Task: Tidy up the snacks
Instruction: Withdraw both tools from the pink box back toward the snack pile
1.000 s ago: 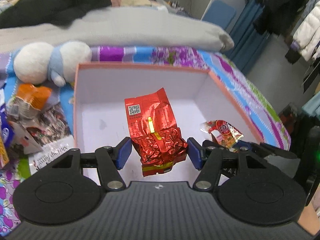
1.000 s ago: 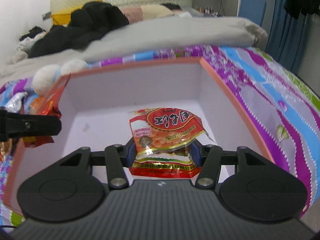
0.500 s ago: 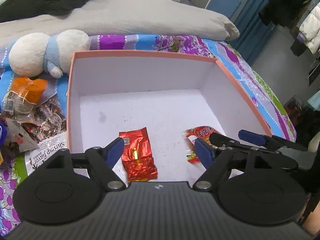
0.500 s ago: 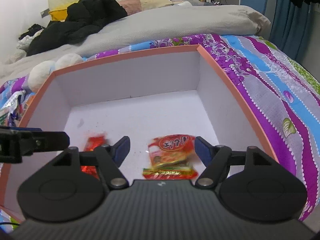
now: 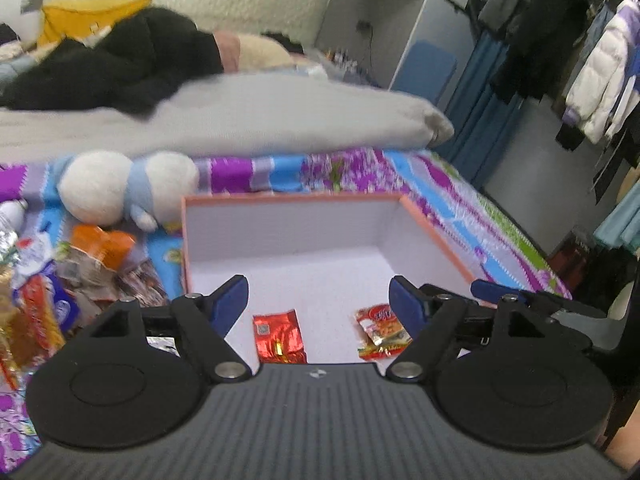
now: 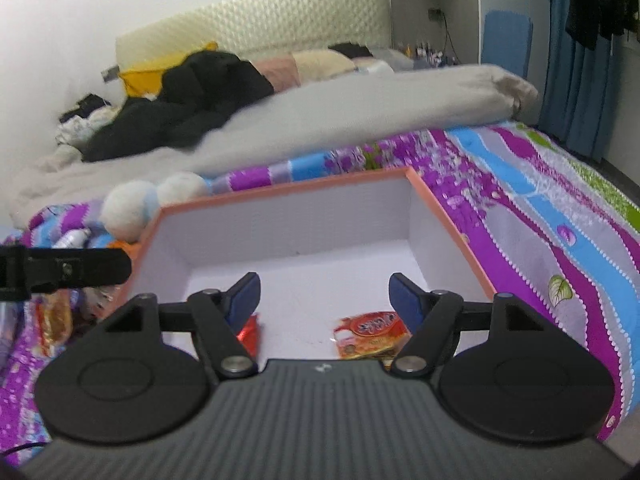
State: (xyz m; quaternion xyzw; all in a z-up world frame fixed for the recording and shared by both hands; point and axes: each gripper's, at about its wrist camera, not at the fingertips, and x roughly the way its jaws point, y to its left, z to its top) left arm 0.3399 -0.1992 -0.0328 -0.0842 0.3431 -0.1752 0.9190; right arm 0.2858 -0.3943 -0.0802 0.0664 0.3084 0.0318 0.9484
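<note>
Between your left gripper's [image 5: 318, 298] spread, empty jaws, the crinkled red foil packet [image 5: 279, 336] is lying inside the pink-rimmed white cardboard box [image 5: 292, 232]. Your right gripper [image 6: 325, 296] is hanging equally wide above the red-and-yellow snack pouch [image 6: 366, 334]. Aim leftward for the loose wrapper pile [image 5: 80, 272] next, clearing the box wall.

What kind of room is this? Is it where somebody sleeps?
Most likely a bedroom. There is a bed with a padded headboard, a grey blanket and a soft toy, and coats on a rack at the side.
</note>
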